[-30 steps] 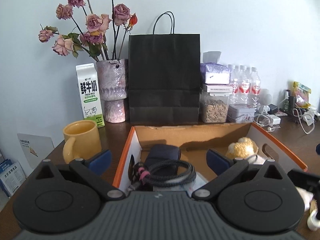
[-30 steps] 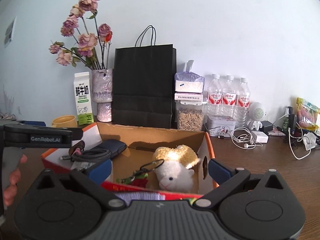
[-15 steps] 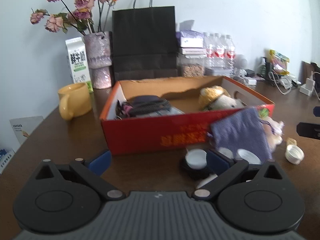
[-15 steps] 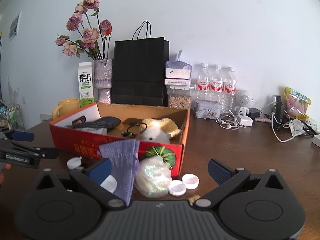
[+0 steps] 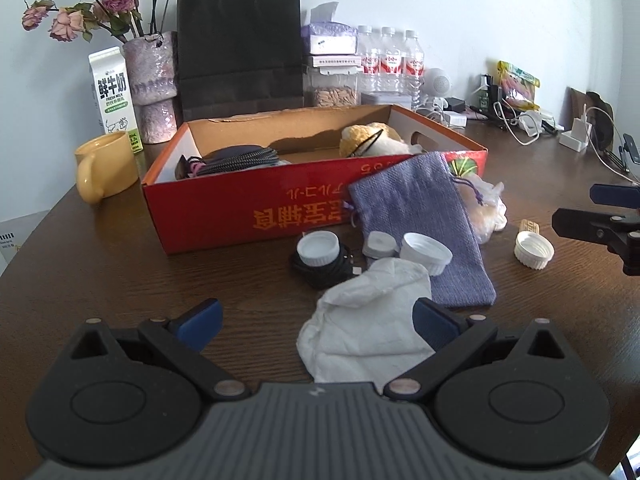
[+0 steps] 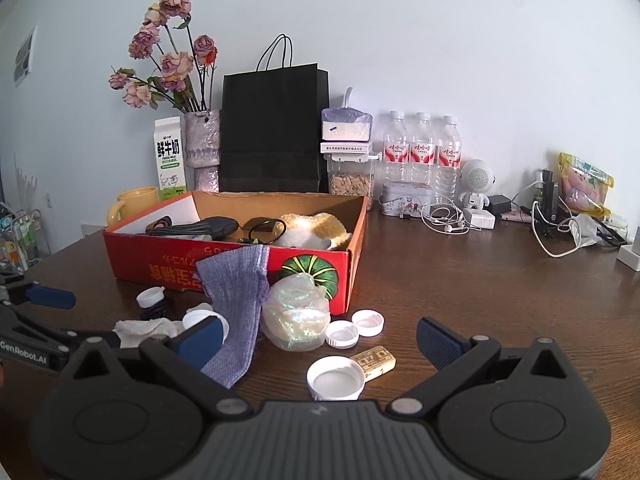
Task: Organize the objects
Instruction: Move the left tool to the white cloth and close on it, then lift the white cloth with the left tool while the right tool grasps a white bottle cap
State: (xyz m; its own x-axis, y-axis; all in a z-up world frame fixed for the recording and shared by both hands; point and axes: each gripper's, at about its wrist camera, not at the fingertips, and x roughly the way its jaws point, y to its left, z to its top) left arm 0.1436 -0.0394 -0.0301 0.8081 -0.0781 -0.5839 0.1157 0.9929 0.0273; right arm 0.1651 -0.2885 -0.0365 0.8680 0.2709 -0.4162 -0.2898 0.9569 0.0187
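Observation:
A red cardboard box [image 5: 240,208] [image 6: 132,256] sits mid-table holding a plush toy [image 5: 372,142] [image 6: 316,232], a dark pouch and a cable [image 5: 236,160]. A purple fabric pouch [image 5: 416,220] [image 6: 236,292] leans on its front wall. In front lie white bottle caps [image 5: 318,248] [image 6: 336,378], a crumpled white tissue [image 5: 368,324] [image 6: 144,328], an iridescent plastic bag [image 6: 296,320] and a small tan block [image 6: 374,360]. My left gripper [image 5: 316,320] is open just above the tissue. My right gripper [image 6: 320,336] is open over the caps.
Along the back wall stand a yellow mug [image 5: 104,168], a milk carton [image 5: 116,96], a vase of dried roses [image 5: 154,80], a black paper bag [image 5: 240,44], a seed jar, three water bottles [image 6: 420,152] and tangled cables [image 6: 560,232] at the right.
Both grippers pulled back from over the box and dropped lower toward the table front. The loose items in front of the box came into view. Both stayed open.

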